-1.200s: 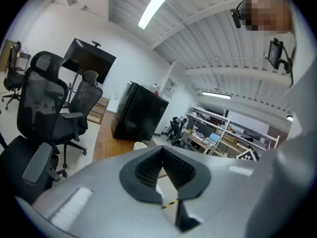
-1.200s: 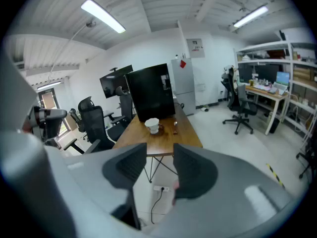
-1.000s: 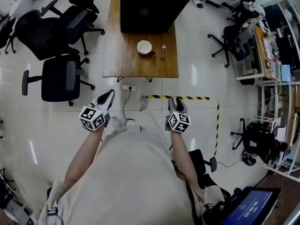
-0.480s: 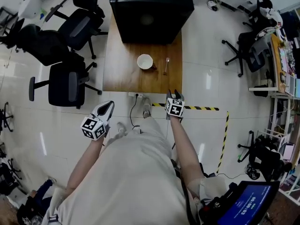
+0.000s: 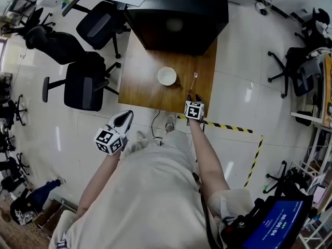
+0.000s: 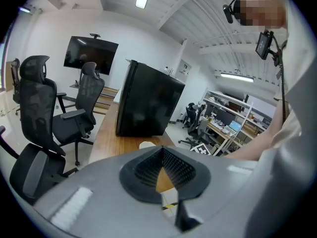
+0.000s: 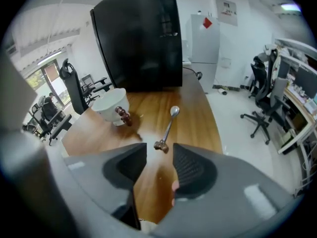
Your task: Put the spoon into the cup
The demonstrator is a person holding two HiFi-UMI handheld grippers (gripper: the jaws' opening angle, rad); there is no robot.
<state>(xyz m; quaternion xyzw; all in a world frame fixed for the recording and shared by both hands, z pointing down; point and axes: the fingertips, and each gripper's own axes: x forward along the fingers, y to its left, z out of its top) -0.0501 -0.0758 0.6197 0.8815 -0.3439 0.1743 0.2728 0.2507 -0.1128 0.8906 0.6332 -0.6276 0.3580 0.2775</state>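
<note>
Head view: a wooden surface (image 5: 142, 82) carries a white cup (image 5: 167, 76) near the middle of its near half. The spoon (image 5: 193, 80) lies flat at the cup's 3 o'clock, apart from it, with its handle end towards the near edge. A black box (image 5: 179, 14) fills the far end. The right tool (image 5: 193, 96) hangs over the near edge at the spoon's 6 o'clock, close to the handle end. The left tool (image 5: 124, 118) is off the surface at the cup's 7 o'clock, above the white floor (image 5: 62, 134). An office chair (image 5: 83, 82) stands at the surface's 9 o'clock.

Left gripper view: the left tool (image 6: 162, 150) is clenched, jaw tips meeting, with nothing caught between them. The black box (image 6: 148, 103) stands at 12 o'clock.

Right gripper view: the right tool (image 7: 159, 155) is released, its jaws apart and empty. The spoon (image 7: 168, 125) lies on the wood just beyond the gap at 12 o'clock, brown handle end nearest and bowl farthest. The cup (image 7: 111, 105) stands at 10 o'clock, its beaded brown handle facing the spoon.
</note>
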